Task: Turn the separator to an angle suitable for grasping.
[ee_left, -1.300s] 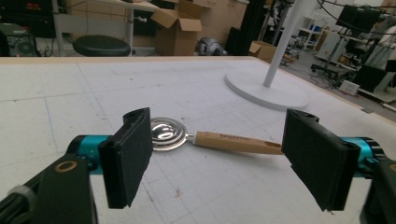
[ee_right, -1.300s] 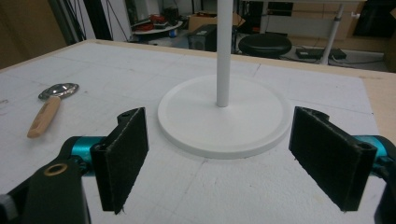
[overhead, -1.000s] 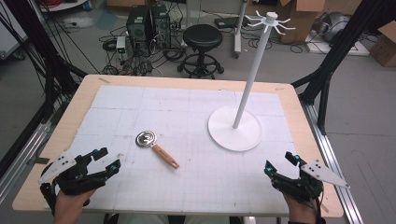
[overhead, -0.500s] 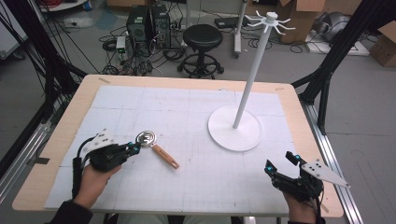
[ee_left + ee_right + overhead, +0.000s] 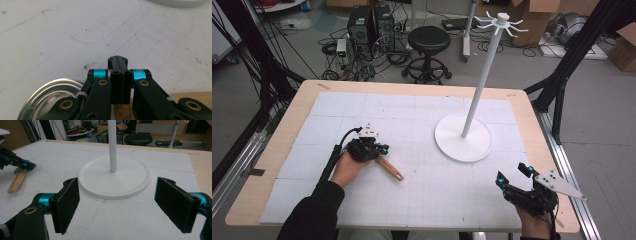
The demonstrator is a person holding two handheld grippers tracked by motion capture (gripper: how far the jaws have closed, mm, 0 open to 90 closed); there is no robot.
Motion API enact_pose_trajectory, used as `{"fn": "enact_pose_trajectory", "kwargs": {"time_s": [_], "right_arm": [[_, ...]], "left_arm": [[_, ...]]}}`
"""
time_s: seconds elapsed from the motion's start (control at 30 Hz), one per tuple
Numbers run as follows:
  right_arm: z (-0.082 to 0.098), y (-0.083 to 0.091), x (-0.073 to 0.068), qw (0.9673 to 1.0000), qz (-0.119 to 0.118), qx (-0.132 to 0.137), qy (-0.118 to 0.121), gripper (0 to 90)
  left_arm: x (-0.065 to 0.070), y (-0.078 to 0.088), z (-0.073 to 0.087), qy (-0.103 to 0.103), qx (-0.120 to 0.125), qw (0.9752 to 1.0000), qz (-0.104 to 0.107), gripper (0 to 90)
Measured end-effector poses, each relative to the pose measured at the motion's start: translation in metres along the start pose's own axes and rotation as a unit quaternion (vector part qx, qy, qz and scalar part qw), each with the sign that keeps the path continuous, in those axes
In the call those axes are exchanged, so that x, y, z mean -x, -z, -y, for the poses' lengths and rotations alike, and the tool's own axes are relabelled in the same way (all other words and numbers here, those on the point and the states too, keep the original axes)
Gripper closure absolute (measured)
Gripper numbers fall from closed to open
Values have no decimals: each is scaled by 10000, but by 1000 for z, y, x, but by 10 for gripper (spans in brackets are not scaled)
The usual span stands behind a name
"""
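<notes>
A utensil with a round metal bowl (image 5: 50, 97) and a wooden handle (image 5: 390, 169) lies on the white mat left of centre. My left gripper (image 5: 379, 148) sits right over the end where the bowl meets the handle, hiding the bowl in the high view. Its jaws are pressed together, and the tips (image 5: 117, 60) reach past the utensil over bare mat. I see nothing between them. The wooden handle (image 5: 185, 96) runs under the gripper's base. My right gripper (image 5: 512, 175) rests near the front right corner, open, its pads (image 5: 66, 205) wide apart and empty.
A white stand with a round base (image 5: 463, 137) and a tall pole (image 5: 482, 75) topped by hooks stands right of centre, ahead of the right gripper (image 5: 127, 205). The wooden table edge (image 5: 272, 150) frames the mat. A stool and cables lie beyond the table.
My left hand has travelled from the front left corner forward and right to the utensil, and now covers its bowl. Its jaws, open a second ago, are now shut. The right gripper has stayed put.
</notes>
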State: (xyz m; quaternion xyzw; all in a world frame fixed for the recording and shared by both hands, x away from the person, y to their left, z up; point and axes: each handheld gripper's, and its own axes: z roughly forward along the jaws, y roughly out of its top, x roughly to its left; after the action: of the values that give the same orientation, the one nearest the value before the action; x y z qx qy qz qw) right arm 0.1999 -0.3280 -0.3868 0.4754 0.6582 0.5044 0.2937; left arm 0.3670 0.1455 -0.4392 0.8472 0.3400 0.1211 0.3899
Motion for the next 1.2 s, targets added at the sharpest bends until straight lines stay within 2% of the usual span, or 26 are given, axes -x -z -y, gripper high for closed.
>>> {"fn": "enact_pose_trajectory", "kwargs": {"time_s": [0.07, 0.13, 0.2, 0.37, 0.5, 0.63, 0.8, 0.97, 1.07, 1.2], "right_arm": [[0, 0, 1, 10000, 2, -7, -18, 189], [0, 0, 1, 10000, 13, -6, -31, 189], [0, 0, 0, 10000, 16, 7, -37, 190], [0, 2, -1, 10000, 28, 14, 2, 191], [0, 2, -1, 10000, 40, 14, -21, 191], [-1, 2, -2, 10000, 41, 7, -5, 191], [-1, 2, -2, 10000, 39, -8, 5, 191], [-1, 2, -3, 10000, 47, 8, 3, 192], [-1, 2, -3, 10000, 33, 4, 16, 192], [-1, 1, -3, 10000, 40, -1, 28, 192]], "left_arm": [[-1, 0, 2, 100, -85, 9999, 7, 896], [-1, 3, 1, 18, -187, 9997, -129, 896], [-3, 6, 3, 47, -275, 9995, -159, 896], [0, 15, 5, -119, -527, 9983, -208, 896], [3, 23, 11, -197, -575, 9977, -317, 896], [1, 32, 23, -63, -451, 9984, -333, 896], [3, 46, 33, -39, -504, 9979, -410, 896], [3, 62, 52, 268, -322, 9979, -496, 896], [5, 70, 60, 431, -260, 9969, -600, 897], [7, 81, 70, 553, -216, 9961, -645, 897]]}}
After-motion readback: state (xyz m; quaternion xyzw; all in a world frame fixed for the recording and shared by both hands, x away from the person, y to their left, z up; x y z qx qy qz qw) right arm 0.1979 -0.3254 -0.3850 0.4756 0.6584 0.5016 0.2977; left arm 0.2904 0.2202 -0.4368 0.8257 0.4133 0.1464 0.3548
